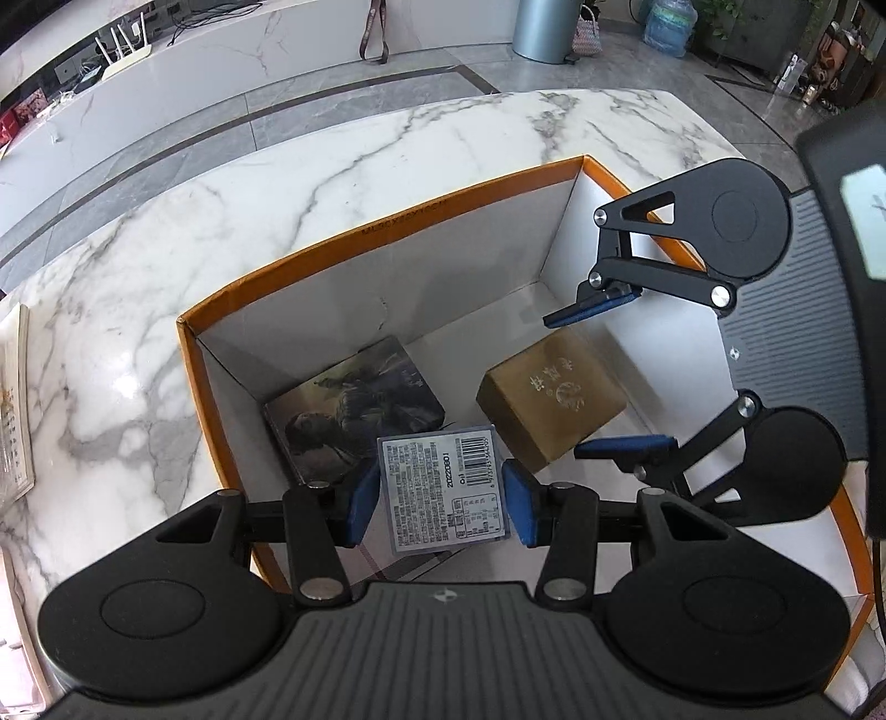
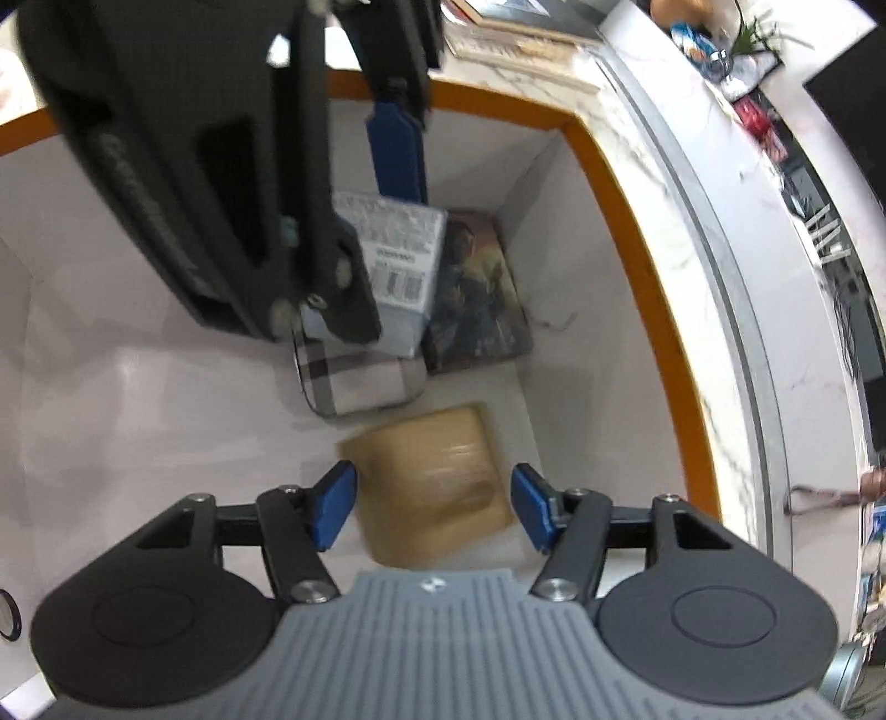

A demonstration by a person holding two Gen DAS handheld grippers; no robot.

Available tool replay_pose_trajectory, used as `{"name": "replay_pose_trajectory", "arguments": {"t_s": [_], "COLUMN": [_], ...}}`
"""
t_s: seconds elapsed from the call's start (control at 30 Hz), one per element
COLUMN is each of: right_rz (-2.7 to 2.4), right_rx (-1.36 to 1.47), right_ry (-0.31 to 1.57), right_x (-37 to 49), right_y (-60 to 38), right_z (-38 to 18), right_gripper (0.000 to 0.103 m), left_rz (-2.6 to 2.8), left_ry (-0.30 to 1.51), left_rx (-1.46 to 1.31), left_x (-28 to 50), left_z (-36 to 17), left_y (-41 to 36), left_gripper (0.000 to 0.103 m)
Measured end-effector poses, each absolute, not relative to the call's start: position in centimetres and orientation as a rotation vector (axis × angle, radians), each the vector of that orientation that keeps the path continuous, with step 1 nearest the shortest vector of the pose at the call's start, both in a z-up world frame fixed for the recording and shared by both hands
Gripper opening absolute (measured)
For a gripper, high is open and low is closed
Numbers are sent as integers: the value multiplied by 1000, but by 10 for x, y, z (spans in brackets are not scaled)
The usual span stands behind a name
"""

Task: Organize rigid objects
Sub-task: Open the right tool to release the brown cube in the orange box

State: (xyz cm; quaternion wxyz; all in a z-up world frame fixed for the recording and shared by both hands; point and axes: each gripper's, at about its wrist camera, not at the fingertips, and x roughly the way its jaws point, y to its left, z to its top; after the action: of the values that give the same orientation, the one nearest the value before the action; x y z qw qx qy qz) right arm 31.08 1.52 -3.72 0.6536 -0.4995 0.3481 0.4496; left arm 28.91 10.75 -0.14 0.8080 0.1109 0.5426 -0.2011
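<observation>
An orange-rimmed open box (image 1: 387, 216) with white inner walls stands on a marble table. My left gripper (image 1: 441, 498) is shut on a grey barcode-labelled pack (image 1: 441, 490) and holds it inside the box, above a plaid case (image 2: 360, 382). On the box floor lie a dark picture-printed box (image 1: 354, 404) and a tan cardboard box (image 1: 548, 387). My right gripper (image 2: 432, 509) is open and empty, its jaws either side of the tan box (image 2: 437, 476), just above it. The right gripper also shows in the left wrist view (image 1: 609, 376).
A framed paper (image 1: 14, 399) lies at the table's left edge. Beyond the table are a grey floor, a white marble counter (image 1: 249, 50) with a router, a metal bin (image 1: 545, 27) and a water bottle (image 1: 670, 25).
</observation>
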Motion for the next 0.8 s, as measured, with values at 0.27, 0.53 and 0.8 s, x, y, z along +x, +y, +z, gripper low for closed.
{"name": "replay_pose_trajectory", "arguments": {"t_s": [0.27, 0.53, 0.8], "right_rz": [986, 1089, 1108], "right_rx": [-1178, -1197, -1271], "right_ry": [780, 676, 663], "right_x": [323, 336, 332], "right_y": [17, 31, 45], "right_z": [-40, -38, -28], "right_gripper": [47, 39, 47], "left_rz": [-464, -464, -468], "left_ry": [1144, 1138, 1130], "left_rx": [247, 274, 276], "left_x": [286, 293, 291], "left_z": [-1, -3, -2], "left_y": [109, 108, 107], "left_gripper": [55, 55, 55]}}
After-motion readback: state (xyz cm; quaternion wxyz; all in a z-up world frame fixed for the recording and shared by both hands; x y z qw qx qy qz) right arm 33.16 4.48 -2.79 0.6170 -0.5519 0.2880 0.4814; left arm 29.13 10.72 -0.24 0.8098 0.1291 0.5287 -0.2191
